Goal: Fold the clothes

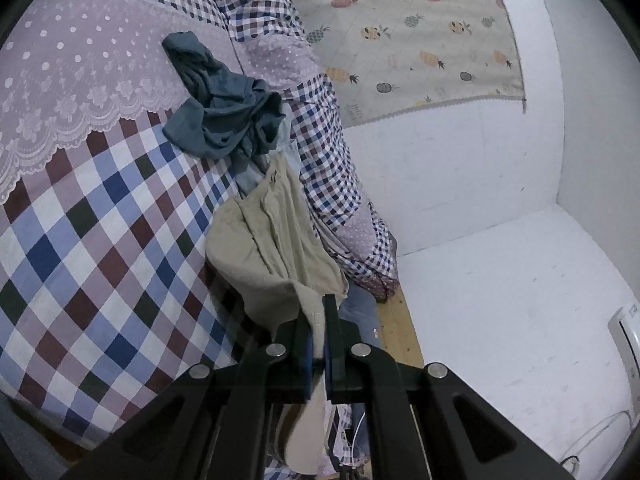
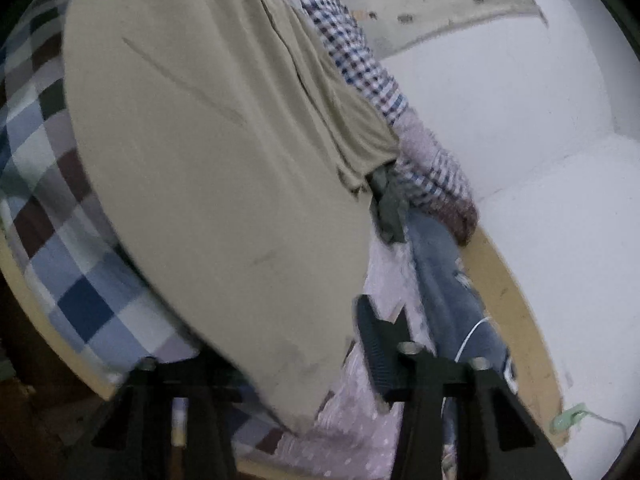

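Observation:
A beige garment hangs over the right edge of the checked bed quilt and runs down into my left gripper, which is shut on its lower corner. In the right wrist view the same beige garment fills most of the frame, blurred. It drapes across my right gripper, whose jaws stand wide apart. The right finger is bare; the left one is hidden under the cloth. Further up the bed lies a crumpled teal garment.
A pale blue piece lies between the teal and beige garments. Blue jeans hang beside the bed over a wooden strip. White walls close the right side, with a pineapple-print cloth above. A green clip lies low right.

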